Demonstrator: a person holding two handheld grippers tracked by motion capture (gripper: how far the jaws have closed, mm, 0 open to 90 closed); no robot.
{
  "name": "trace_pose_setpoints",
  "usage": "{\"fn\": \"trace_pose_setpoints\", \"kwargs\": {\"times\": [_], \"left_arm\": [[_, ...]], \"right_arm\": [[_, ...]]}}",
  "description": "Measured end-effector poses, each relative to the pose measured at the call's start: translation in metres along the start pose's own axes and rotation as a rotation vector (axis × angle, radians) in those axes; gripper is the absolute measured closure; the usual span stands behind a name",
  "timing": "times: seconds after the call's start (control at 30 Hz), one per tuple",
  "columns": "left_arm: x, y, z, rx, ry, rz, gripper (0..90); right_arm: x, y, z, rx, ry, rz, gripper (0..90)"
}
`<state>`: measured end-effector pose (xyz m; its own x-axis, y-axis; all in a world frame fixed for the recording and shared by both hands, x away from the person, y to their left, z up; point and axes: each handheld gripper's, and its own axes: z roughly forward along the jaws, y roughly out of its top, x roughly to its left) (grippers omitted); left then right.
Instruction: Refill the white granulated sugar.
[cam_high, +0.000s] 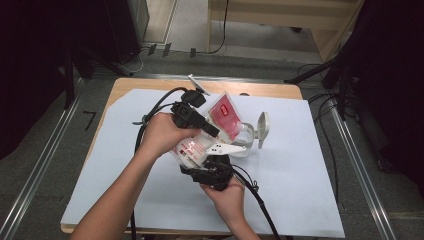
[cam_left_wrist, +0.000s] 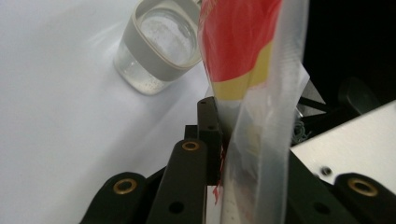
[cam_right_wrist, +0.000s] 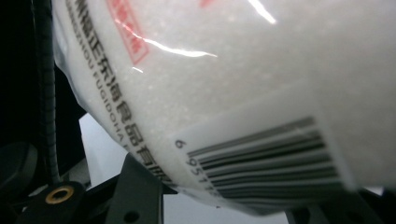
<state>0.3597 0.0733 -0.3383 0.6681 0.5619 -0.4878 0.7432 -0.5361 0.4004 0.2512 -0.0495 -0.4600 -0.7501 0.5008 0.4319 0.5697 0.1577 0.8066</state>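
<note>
Both grippers were on one bag (cam_high: 215, 131), a clear plastic pouch of white granules with a red label, held up over the white sheet (cam_high: 125, 170) on the table (cam_high: 125, 84).

The left gripper (cam_high: 212, 129) was clamped on the bag's thin upper part near the red label; in the left gripper view the jaws pinched the flat plastic (cam_left_wrist: 261, 154) tight. The right gripper (cam_high: 210, 167) gripped the full lower end from below; the right gripper view had the bulging bag and its barcode (cam_right_wrist: 271, 158) sitting between the jaws, pads pressing in as far as could be told.

A clear jar (cam_high: 245, 135) with a grey rim stood on the sheet just beside the bag, on the far right of it, its flip lid (cam_high: 262, 129) open and standing up. The left gripper view looked down into the jar (cam_left_wrist: 161, 44): a little white residue or granules at the bottom, mostly unfilled.

Judgement: jar opened and bag picked up, both done. The bag's mouth was not visible, so whether it was open could not be told. No stream of granules was seen. Left to do, likely: tip the bag over the jar, pour, set the bag down, shut the lid.
</note>
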Motion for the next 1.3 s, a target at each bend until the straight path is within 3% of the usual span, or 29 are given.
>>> {"fn": "trace_pose_setpoints", "kwargs": {"times": [0.17,0.23,0.5,0.63,0.77,0.87,0.97,1.07,1.3], "left_arm": [[-0.004,0.009,0.002,0.038,0.026,-0.011,88.8],[-0.006,0.012,0.003,0.041,0.038,-0.016,88.7],[-0.008,0.022,0.003,0.063,0.075,0.003,87.1],[-0.008,0.024,0.004,0.062,0.072,0.000,83.9],[-0.008,0.026,0.002,0.053,0.067,-0.003,82.9],[-0.008,0.028,0.003,0.075,0.069,0.001,87.5],[-0.008,0.030,0.006,0.094,0.078,-0.005,88.6],[-0.009,0.033,0.006,0.095,0.083,-0.010,88.8],[-0.012,0.039,0.001,0.084,0.118,-0.011,87.5]], "right_arm": [[0.005,0.006,0.002,0.031,-0.043,-0.053,55.1],[0.006,0.008,0.003,0.032,-0.050,-0.059,56.6],[0.001,0.014,0.000,-0.007,-0.006,0.021,62.7],[-0.001,0.013,0.001,-0.030,0.035,0.074,63.3],[-0.003,0.013,0.000,-0.049,0.048,0.091,63.6],[-0.002,0.014,0.000,-0.047,0.042,0.076,63.1],[0.003,0.015,0.001,-0.014,-0.011,0.001,61.2],[0.004,0.016,0.001,-0.013,-0.021,-0.018,59.2],[0.000,0.024,0.002,-0.039,0.013,0.018,63.2]]}}
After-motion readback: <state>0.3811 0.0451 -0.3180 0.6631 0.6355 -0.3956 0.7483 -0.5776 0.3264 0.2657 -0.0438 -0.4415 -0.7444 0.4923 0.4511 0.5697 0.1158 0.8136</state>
